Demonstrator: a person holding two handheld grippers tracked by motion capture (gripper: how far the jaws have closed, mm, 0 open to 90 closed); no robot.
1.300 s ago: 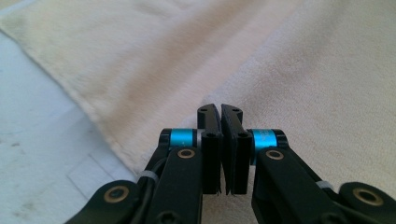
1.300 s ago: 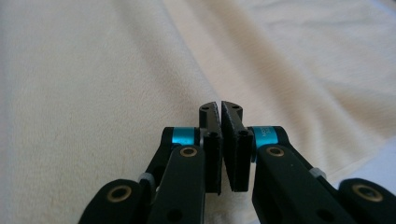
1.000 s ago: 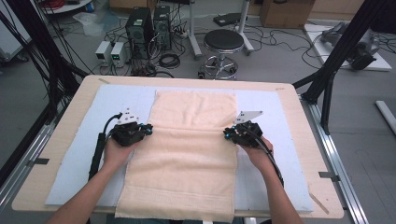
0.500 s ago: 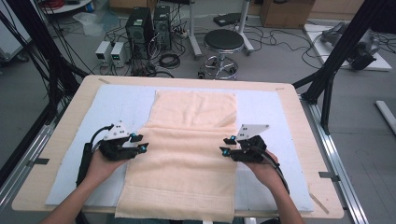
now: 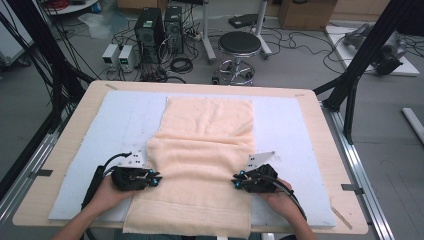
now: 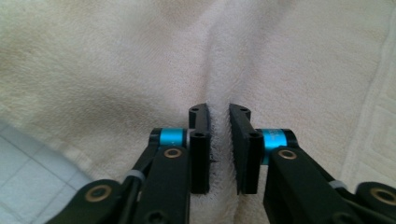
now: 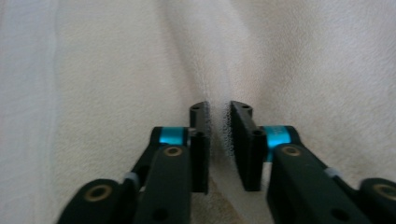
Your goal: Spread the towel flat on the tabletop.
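Observation:
A peach towel (image 5: 205, 140) lies lengthwise on a pale blue mat (image 5: 120, 115), with a raised fold across its near half. My left gripper (image 5: 156, 179) is at the towel's left edge and my right gripper (image 5: 236, 183) at its right edge, each held by a hand. In the left gripper view, the left gripper (image 6: 219, 126) is shut on a pinched ridge of towel (image 6: 116, 70). The right gripper view shows the same: the right gripper (image 7: 219, 126) is shut on a ridge of the towel (image 7: 116, 70).
The mat covers a wooden table (image 5: 45, 190) with metal rails along both sides. Beyond the far edge stand a round stool (image 5: 240, 45), computer towers (image 5: 150, 25) and cables on the floor. A black frame post (image 5: 352, 85) rises at the right.
Both grippers have moved toward the person's side of the table, pulling the pinched towel edges with them. The fold now lies nearer the front edge.

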